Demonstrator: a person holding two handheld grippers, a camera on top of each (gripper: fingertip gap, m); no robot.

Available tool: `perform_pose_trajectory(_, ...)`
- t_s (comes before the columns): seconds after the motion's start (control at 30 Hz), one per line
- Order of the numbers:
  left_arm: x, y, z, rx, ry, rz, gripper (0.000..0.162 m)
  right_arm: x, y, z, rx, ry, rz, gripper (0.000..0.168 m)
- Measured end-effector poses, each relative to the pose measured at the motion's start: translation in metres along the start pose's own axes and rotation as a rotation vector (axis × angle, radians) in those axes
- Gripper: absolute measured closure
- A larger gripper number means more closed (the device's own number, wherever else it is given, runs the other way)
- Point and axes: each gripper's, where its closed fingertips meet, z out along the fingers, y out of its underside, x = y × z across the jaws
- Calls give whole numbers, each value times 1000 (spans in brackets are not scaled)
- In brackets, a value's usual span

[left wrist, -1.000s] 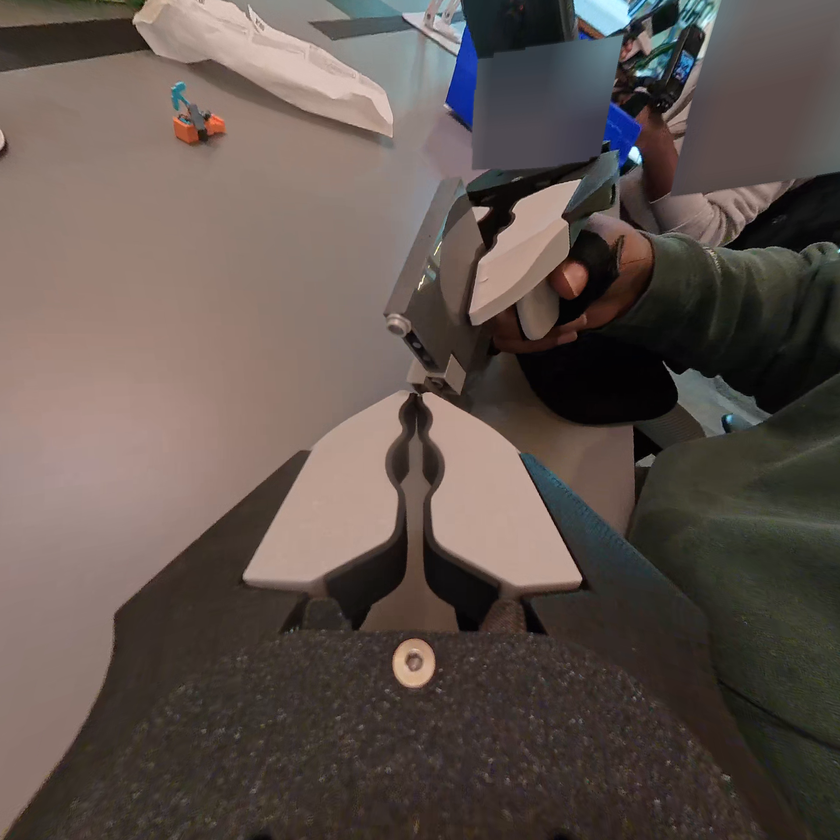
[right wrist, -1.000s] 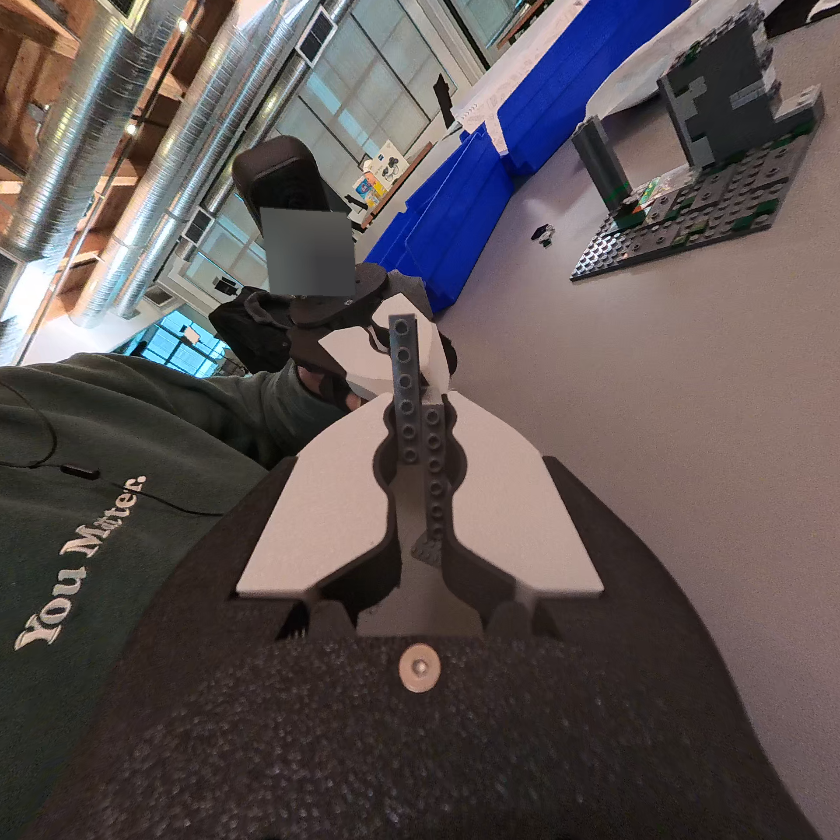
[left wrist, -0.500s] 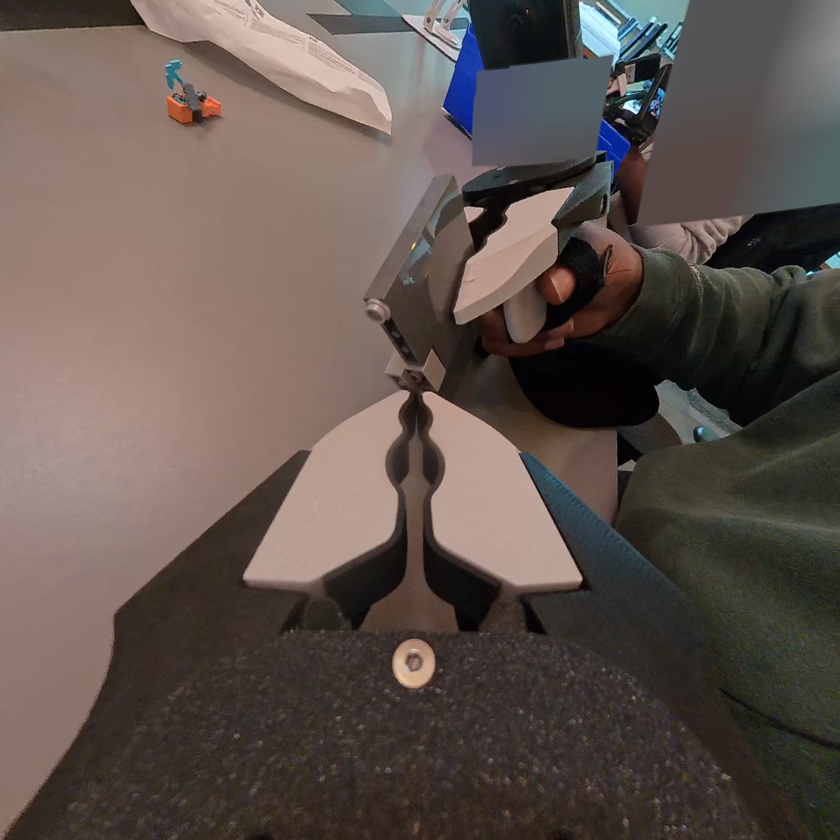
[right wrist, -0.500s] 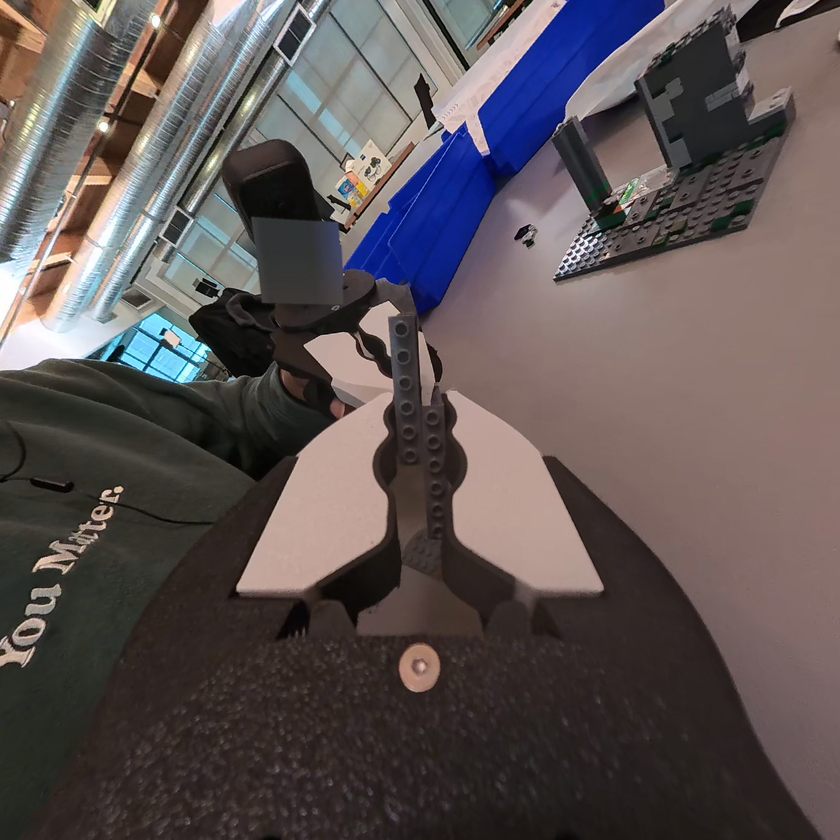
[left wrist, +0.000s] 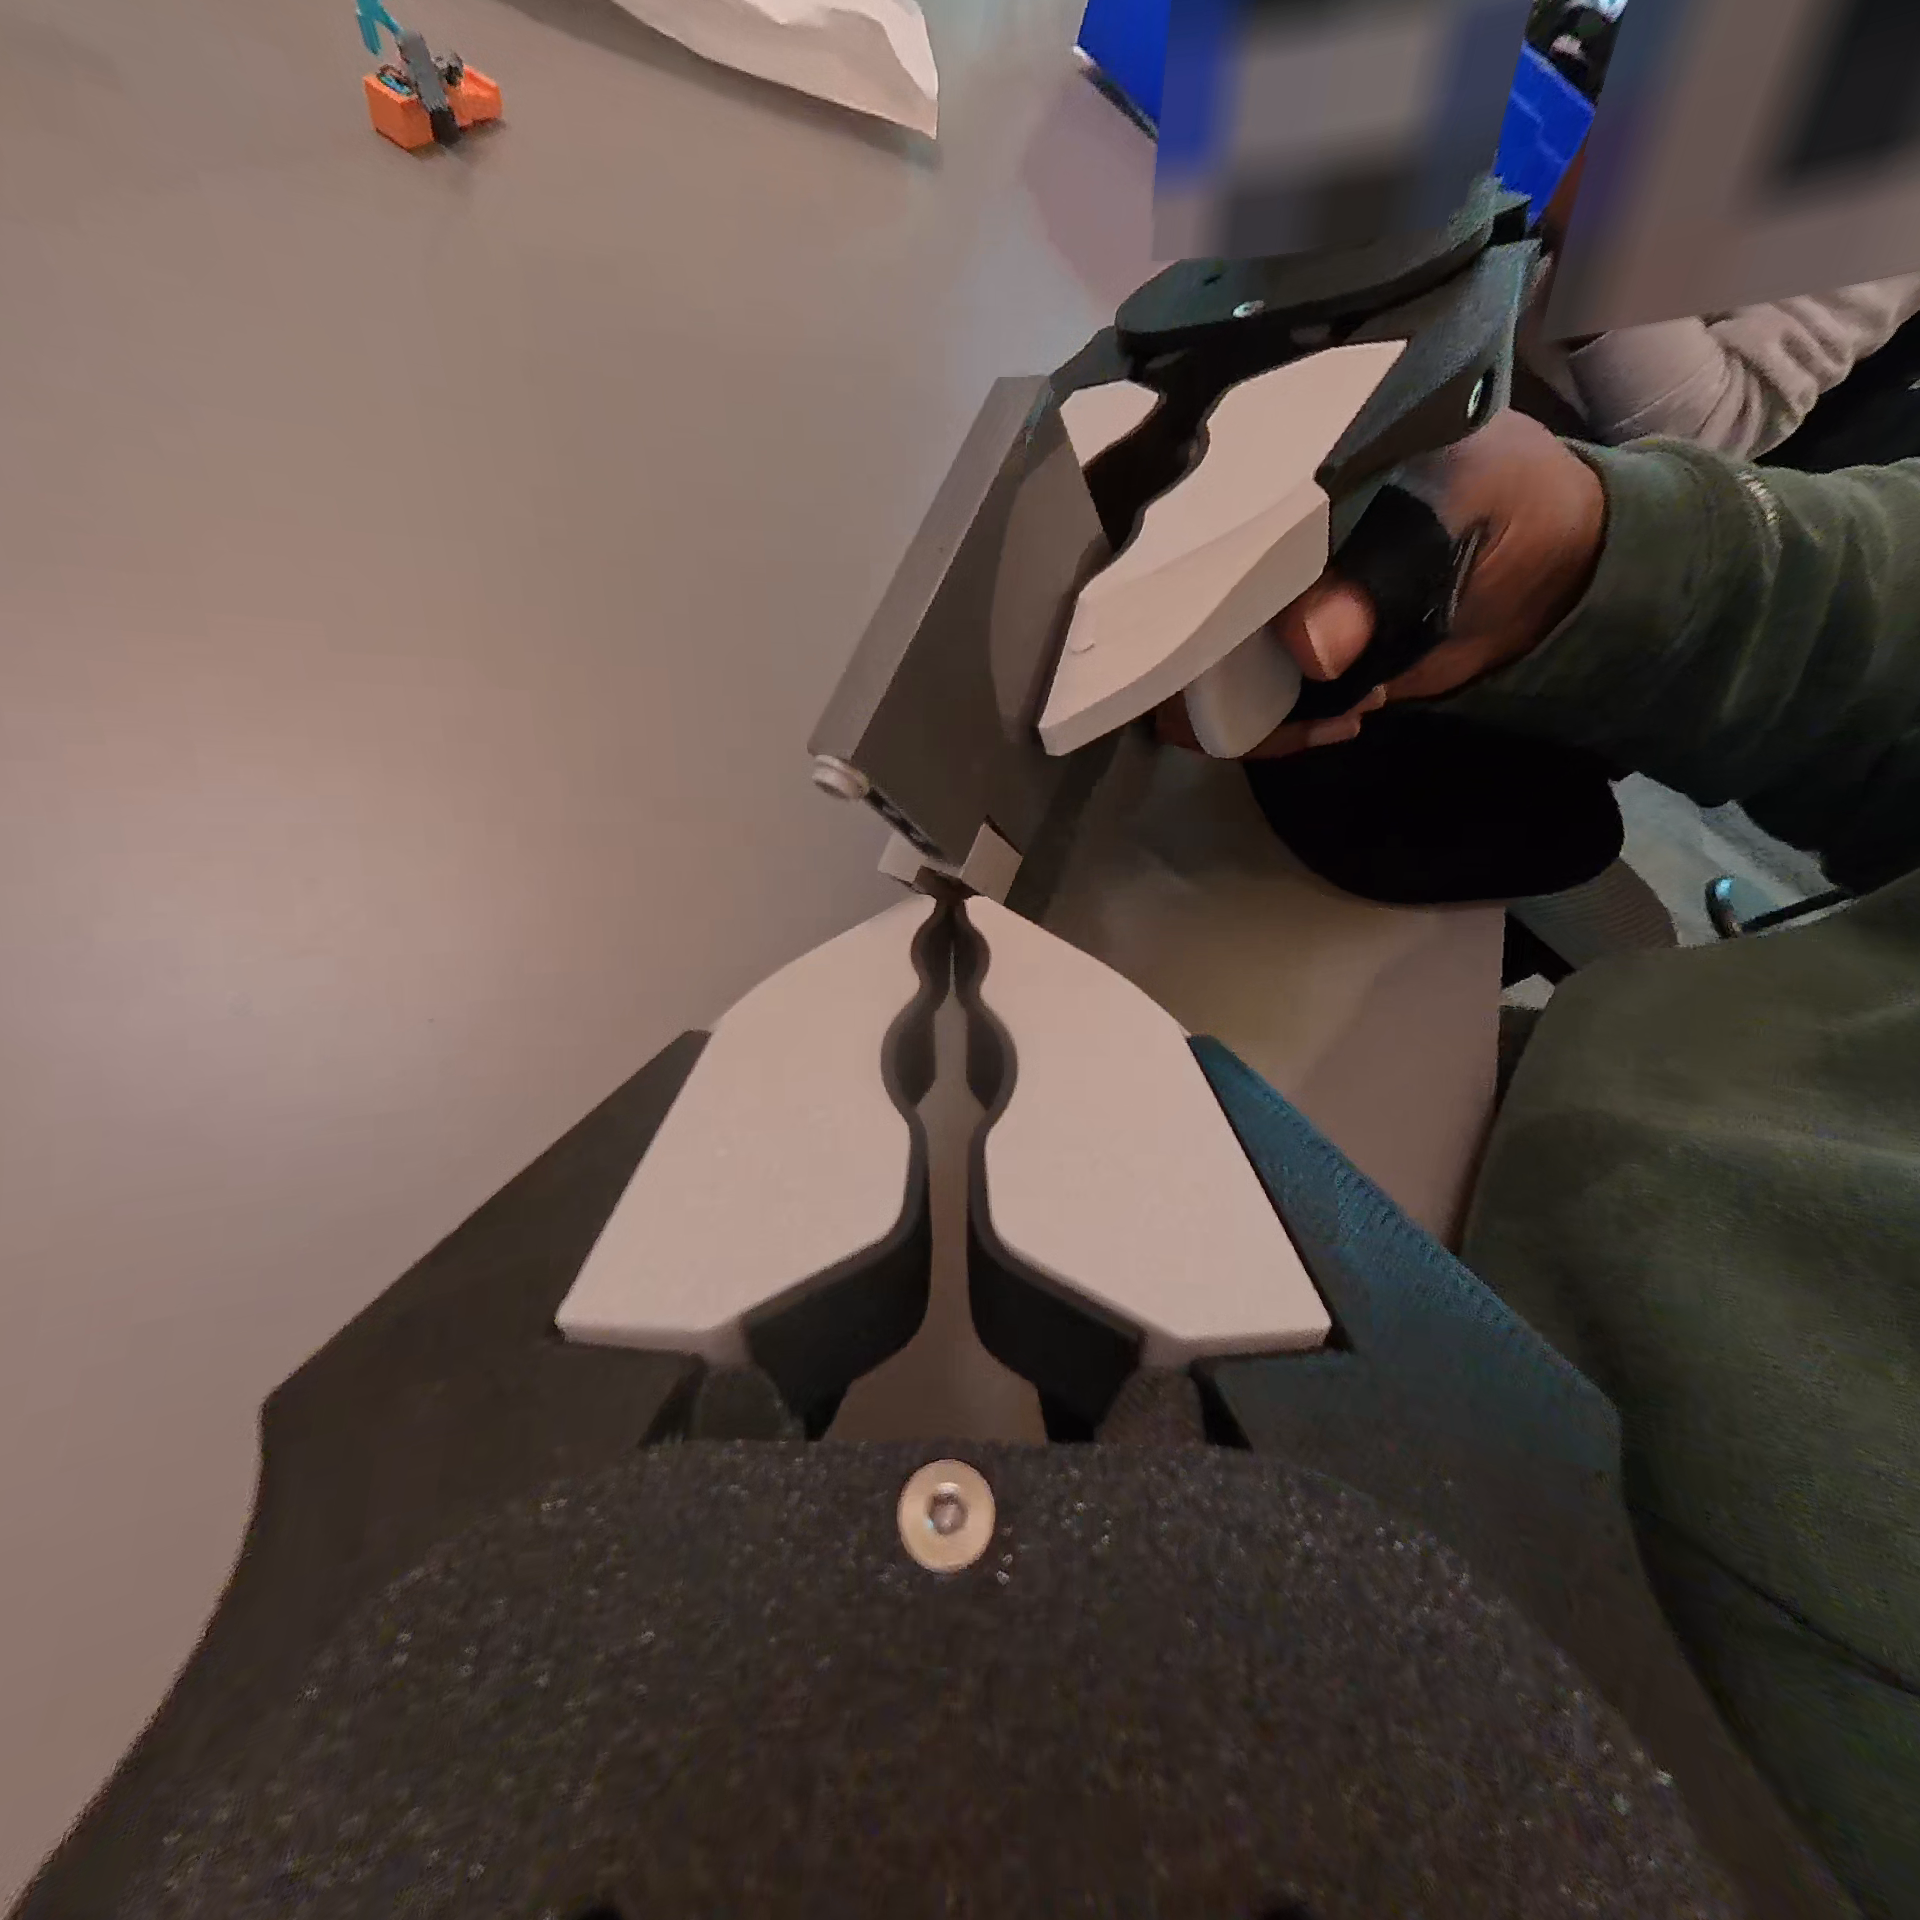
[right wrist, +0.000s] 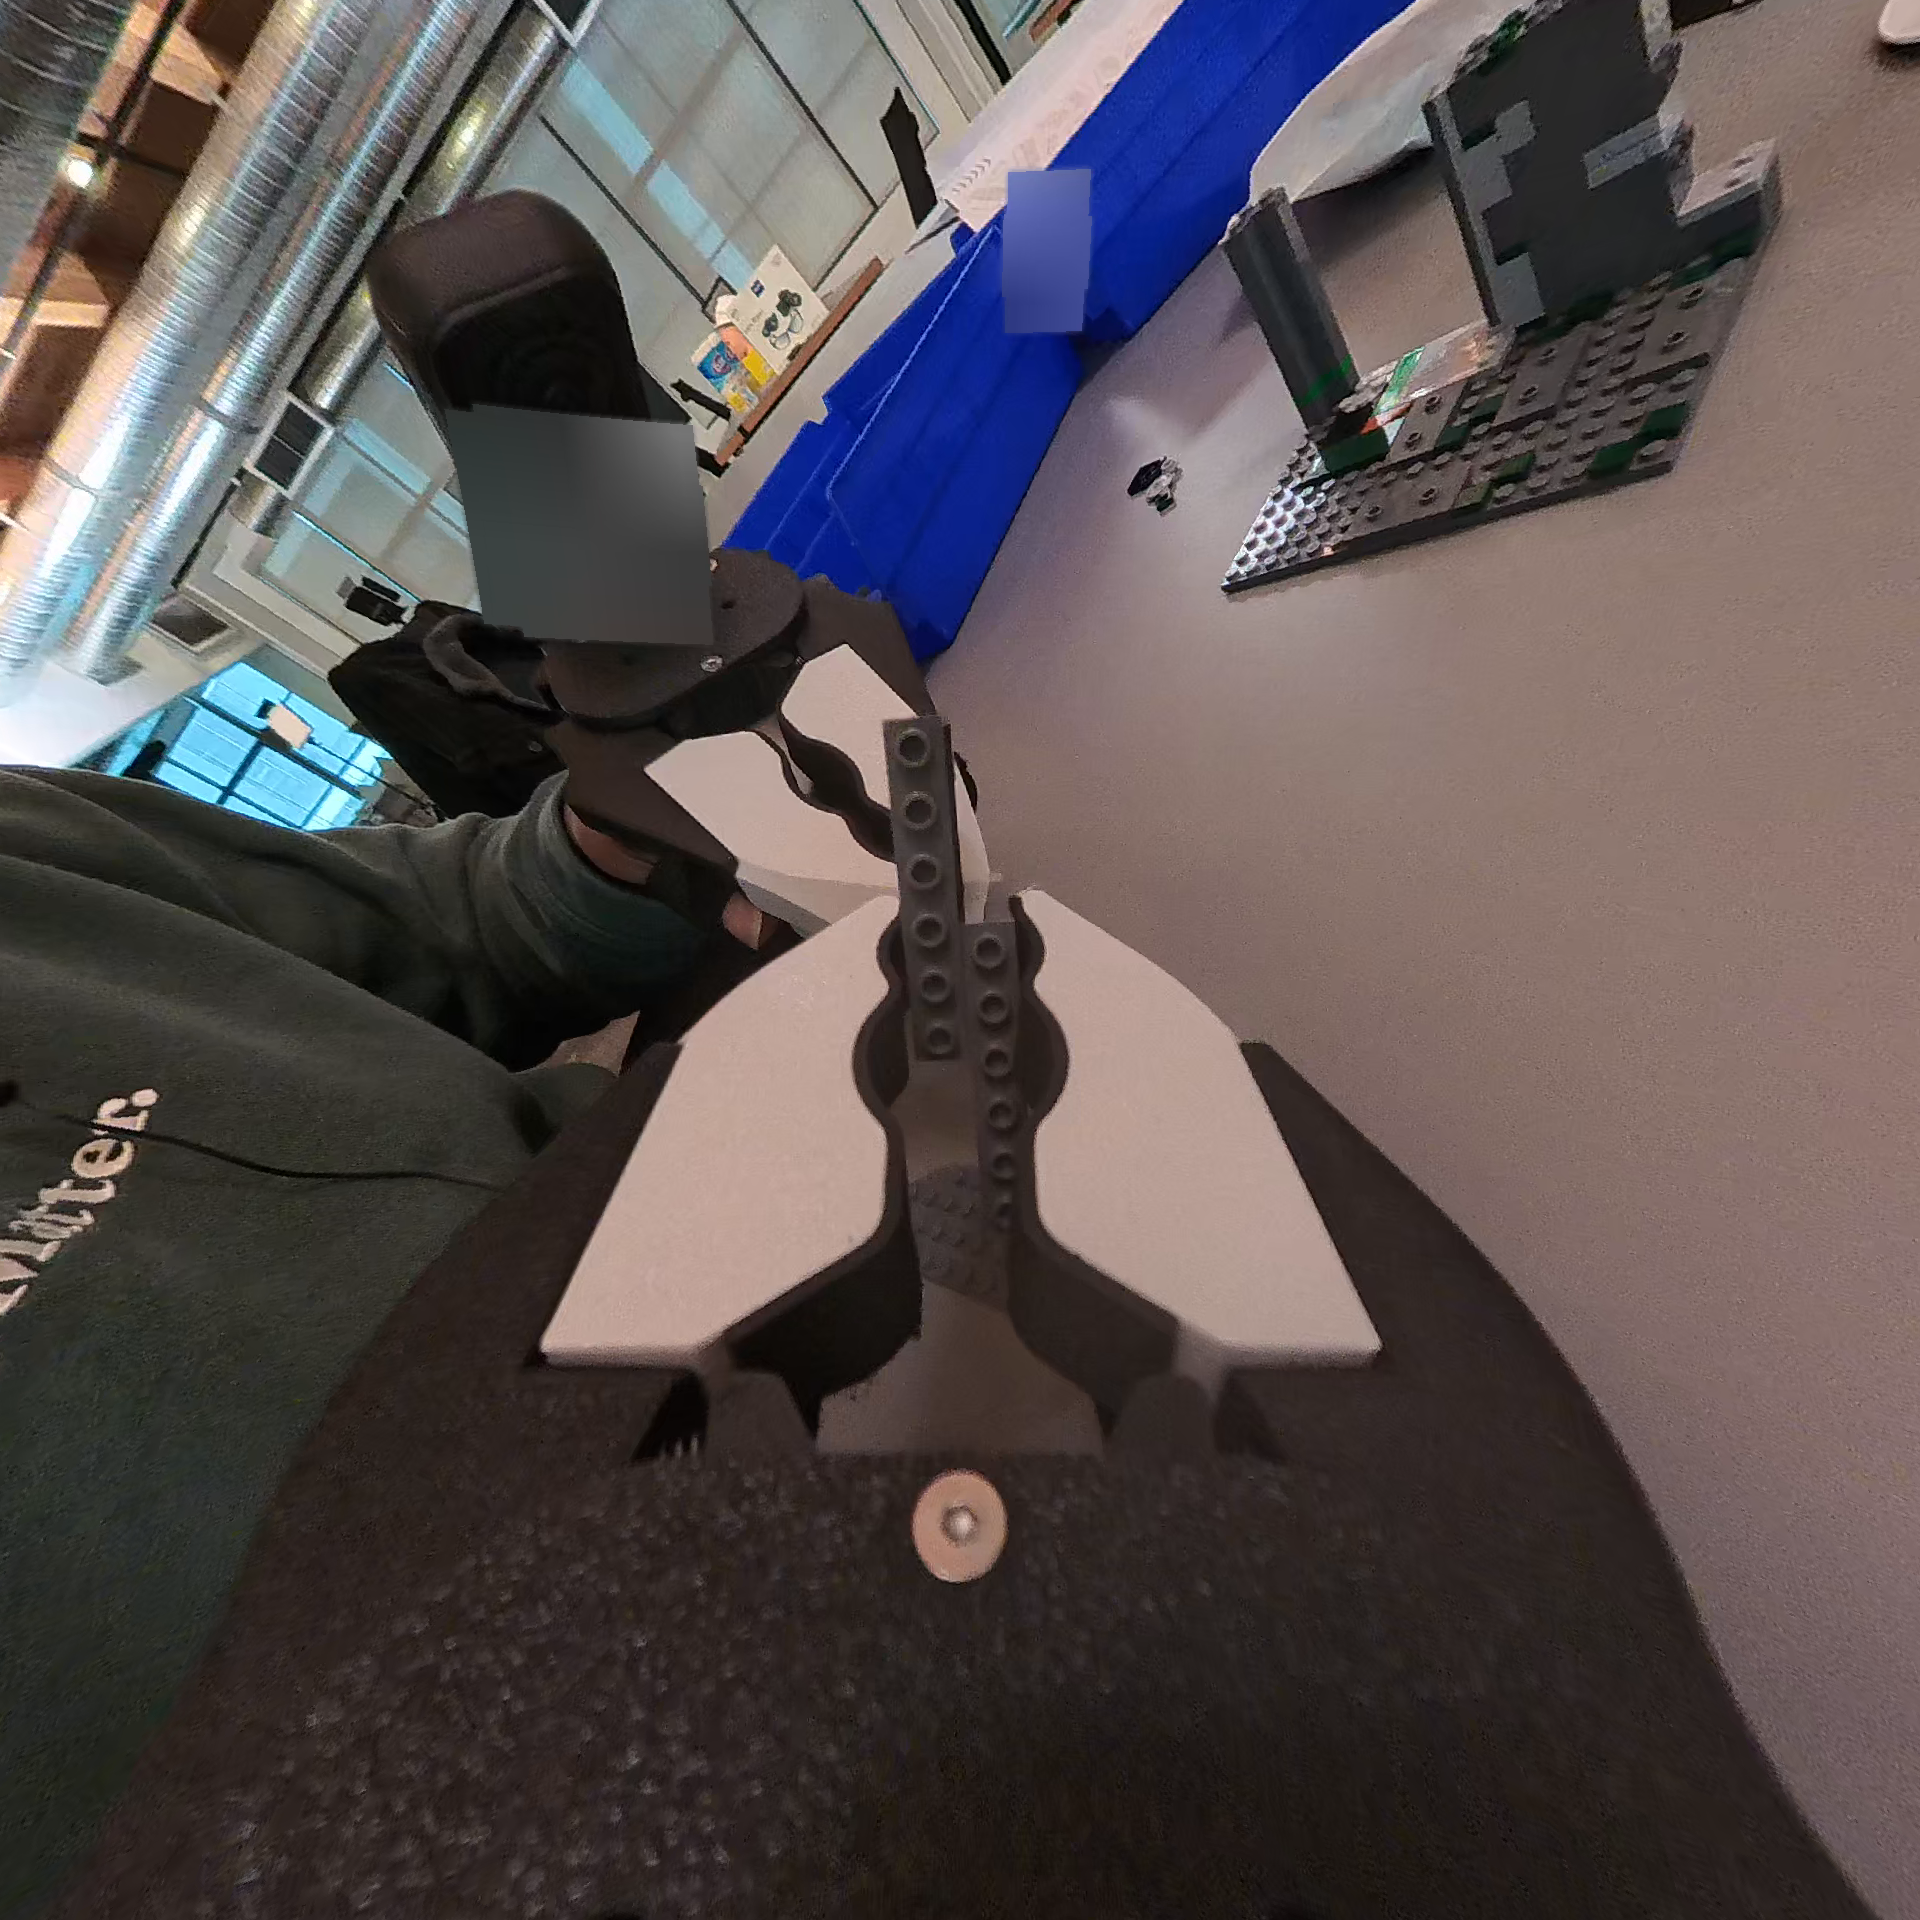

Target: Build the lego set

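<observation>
dark grey studded plates (right wrist: 940,935) | stacked, offset | upright | clamped in right hand-held gripper (right wrist: 1013,914)

Right gripper (right wrist: 961,914) clamped closed; left gripper (left wrist: 948,906) pinched closed at tips.

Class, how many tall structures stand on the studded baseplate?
2: a slim dark pillar at the baseplate's left corner, and a broad grey wall toward its right. More may hide behind it.

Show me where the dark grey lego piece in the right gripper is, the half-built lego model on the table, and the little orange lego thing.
dark grey lego piece (right wrist: 920,862), right wrist view, on its studded strip.
half-built lego model (right wrist: 1538,187), right wrist view, on its tall grey wall.
orange lego thing (left wrist: 421,104), left wrist view, on its orange base.
</observation>
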Motion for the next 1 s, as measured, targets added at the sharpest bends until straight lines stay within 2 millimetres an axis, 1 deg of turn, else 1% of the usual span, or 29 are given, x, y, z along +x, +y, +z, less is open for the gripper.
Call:
perform_pose_trajectory(0.47,0,15,6,-188,-85,183,162,4,13,2,-88,53,-9,152)
perform_pose_trajectory(0.87,4,19,12,-232,-105,288,162,5,19,-3,-115,55,32,152)
perform_pose_trajectory(1.0,5,18,14,-201,-87,277,162,5,19,-4,-119,63,24,152)
